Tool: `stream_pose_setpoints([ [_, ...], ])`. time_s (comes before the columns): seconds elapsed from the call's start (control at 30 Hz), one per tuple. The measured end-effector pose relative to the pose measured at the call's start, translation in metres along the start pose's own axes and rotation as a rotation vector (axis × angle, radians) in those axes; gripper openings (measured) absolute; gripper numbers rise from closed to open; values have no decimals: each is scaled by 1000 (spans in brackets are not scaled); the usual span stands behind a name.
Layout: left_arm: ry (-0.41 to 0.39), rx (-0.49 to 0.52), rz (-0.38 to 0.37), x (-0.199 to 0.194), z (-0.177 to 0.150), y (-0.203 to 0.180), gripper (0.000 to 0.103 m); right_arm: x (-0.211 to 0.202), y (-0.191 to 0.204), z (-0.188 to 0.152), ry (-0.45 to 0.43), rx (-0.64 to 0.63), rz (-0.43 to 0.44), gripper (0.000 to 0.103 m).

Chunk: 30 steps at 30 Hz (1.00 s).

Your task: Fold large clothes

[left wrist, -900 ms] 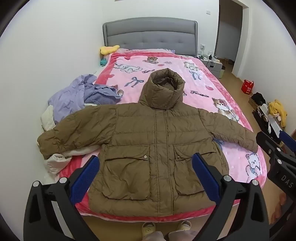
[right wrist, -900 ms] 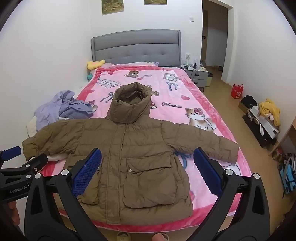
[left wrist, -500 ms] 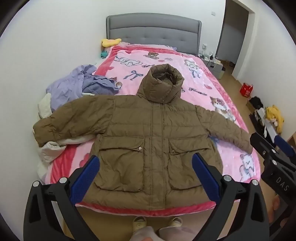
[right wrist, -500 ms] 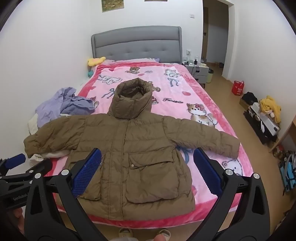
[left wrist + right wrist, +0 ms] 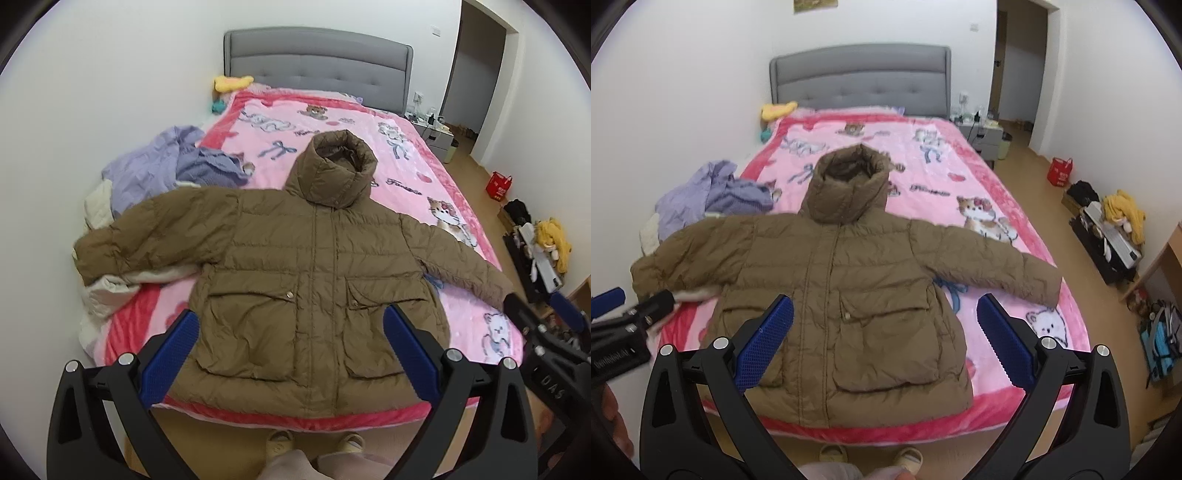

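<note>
A brown hooded puffer jacket (image 5: pixel 306 280) lies face up and spread flat on the pink blanket (image 5: pixel 406 158) at the foot of the bed, sleeves out to both sides, hood toward the headboard. It also shows in the right wrist view (image 5: pixel 846 280). My left gripper (image 5: pixel 291 347) is open and empty, held above the jacket's hem. My right gripper (image 5: pixel 886 339) is open and empty, above the hem toward the right pocket. Each gripper shows at the edge of the other's view.
A pile of lilac and white clothes (image 5: pixel 159 173) lies on the bed's left side by the wall. A grey headboard (image 5: pixel 317 70) stands at the far end. A nightstand (image 5: pixel 982 136), a red bag (image 5: pixel 1060 171) and floor clutter (image 5: pixel 1115 229) stand to the right. My slippers (image 5: pixel 871 456) show below.
Both grippers have drawn back and risen a little, so the bed's foot edge and my slippers show more. The jacket has not moved. Both grippers stay open.
</note>
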<state>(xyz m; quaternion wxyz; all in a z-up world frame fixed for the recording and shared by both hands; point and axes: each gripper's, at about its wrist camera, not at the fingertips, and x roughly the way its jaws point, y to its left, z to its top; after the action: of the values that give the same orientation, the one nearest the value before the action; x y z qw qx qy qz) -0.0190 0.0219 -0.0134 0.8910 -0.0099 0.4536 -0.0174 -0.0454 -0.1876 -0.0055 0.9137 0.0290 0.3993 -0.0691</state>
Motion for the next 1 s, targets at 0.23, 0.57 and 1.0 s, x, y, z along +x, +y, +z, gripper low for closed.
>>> stream_pose_setpoints([
  [0.23, -6, -70, 12, -1, 1, 14, 98, -3, 2, -1, -14, -17, -20, 95],
  [0.57, -14, -36, 21, -1, 5, 10, 98, -4, 2, 4, -36, -5, -25, 95],
  [1.0, -5, -22, 22, 1, 4, 8, 98, -4, 1, 4, -37, 3, -25, 95],
])
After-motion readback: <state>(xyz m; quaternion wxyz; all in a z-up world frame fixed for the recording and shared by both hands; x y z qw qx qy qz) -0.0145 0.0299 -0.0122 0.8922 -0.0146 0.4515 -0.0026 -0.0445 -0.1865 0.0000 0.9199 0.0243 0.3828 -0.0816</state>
